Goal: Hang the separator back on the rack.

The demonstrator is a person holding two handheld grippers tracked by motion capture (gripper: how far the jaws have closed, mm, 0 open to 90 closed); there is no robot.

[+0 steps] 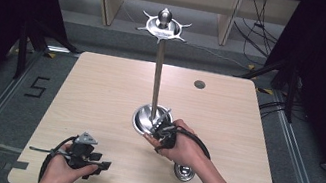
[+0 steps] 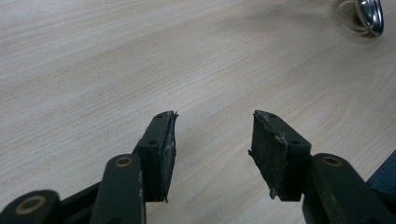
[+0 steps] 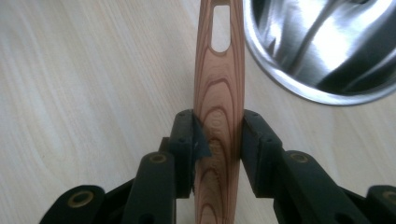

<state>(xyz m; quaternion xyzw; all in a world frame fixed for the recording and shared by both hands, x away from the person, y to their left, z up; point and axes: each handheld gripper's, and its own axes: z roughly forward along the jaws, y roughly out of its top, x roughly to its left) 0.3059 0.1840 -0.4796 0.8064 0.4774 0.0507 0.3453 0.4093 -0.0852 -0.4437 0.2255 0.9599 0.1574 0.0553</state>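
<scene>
The right gripper [image 3: 218,135] grips a wooden utensil handle [image 3: 218,93], probably light, stiff and smooth, on its flat faces below the hanging slot, just near of the steel stand base [image 1: 143,118] mid-bench, while the left gripper's [image 2: 212,144] fingers gape empty.

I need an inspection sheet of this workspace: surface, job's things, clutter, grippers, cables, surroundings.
Surface: light wooden table, bare in most parts.
Job's things: wooden handle with a slot near its end; tall metal stand with hooks on top; round steel piece near the front edge.
Clutter: nothing seen.
Grippers: right hand-held gripper shut on the wooden handle beside the stand's base; left hand-held gripper open, holding nothing.
Cables: black cable over the right forearm.
Surroundings: grey floor, wooden shelving behind.
</scene>
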